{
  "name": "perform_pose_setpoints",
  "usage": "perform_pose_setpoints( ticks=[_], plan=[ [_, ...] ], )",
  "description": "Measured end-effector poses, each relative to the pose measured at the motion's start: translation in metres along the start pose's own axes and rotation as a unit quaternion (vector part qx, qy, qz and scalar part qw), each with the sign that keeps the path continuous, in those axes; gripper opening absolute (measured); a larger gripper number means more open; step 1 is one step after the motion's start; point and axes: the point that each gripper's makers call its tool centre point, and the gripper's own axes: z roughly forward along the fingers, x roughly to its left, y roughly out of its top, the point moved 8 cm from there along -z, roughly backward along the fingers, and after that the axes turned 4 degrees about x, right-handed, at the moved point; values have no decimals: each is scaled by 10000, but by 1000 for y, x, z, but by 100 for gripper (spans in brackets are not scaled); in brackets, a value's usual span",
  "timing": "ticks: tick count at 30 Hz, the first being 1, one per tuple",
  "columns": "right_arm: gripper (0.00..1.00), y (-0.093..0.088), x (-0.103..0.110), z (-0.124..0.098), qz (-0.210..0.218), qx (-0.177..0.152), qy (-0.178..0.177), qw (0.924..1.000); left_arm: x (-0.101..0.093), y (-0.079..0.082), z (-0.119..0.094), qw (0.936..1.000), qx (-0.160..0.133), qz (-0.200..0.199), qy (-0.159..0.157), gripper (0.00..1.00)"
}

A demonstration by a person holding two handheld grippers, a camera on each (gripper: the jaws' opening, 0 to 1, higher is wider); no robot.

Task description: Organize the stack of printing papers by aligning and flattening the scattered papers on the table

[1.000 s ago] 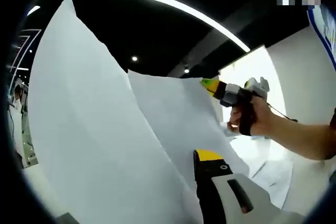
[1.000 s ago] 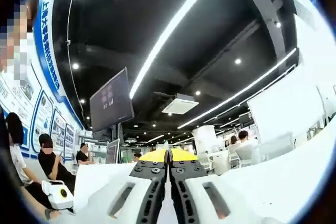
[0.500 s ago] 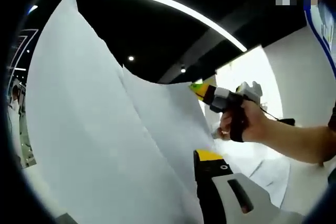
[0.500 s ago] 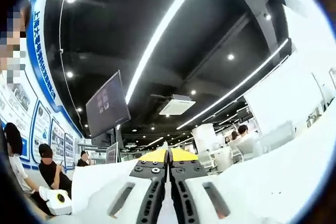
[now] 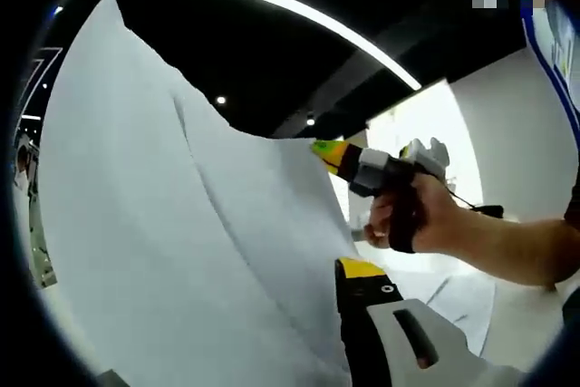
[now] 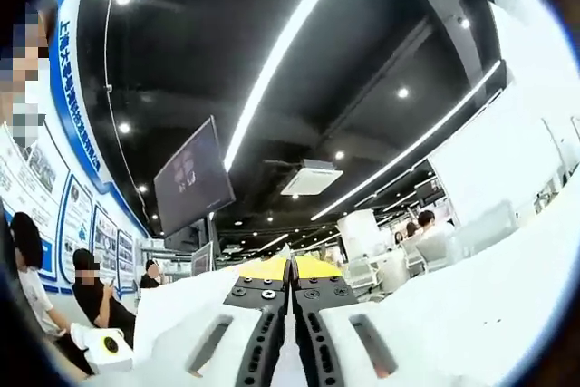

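Several white printing papers [image 5: 181, 242] stand lifted in the air across the left gripper view, bowed and overlapping. My left gripper [image 5: 341, 266] shows one yellow-tipped jaw pressed against the sheets; the other jaw is hidden behind them. My right gripper [image 5: 324, 149], held in a hand [image 5: 417, 219], pinches the papers' far upper edge. In the right gripper view, my right gripper [image 6: 291, 266] has its jaws together on a thin paper edge, with white papers [image 6: 471, 305] spreading to both sides.
More loose sheets lie on the table [image 5: 467, 301] under the person's forearm. A hanging monitor [image 6: 192, 180], seated people [image 6: 91, 289] and long ceiling lights [image 6: 290, 33] are in the room behind. A white wall [image 5: 521, 133] is at the right.
The right gripper and hand have shifted left and slightly down in the left gripper view. The papers' top edge has bent over and the sheets have drawn closer together.
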Motion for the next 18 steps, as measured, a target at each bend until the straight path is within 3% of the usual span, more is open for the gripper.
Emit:
perform_pose_setpoints(
  ticks=[18],
  plan=[
    [0,-13,19,10,302,-23,175,9994,-3,-2,2,9999,34,-13,-154,26]
  ],
)
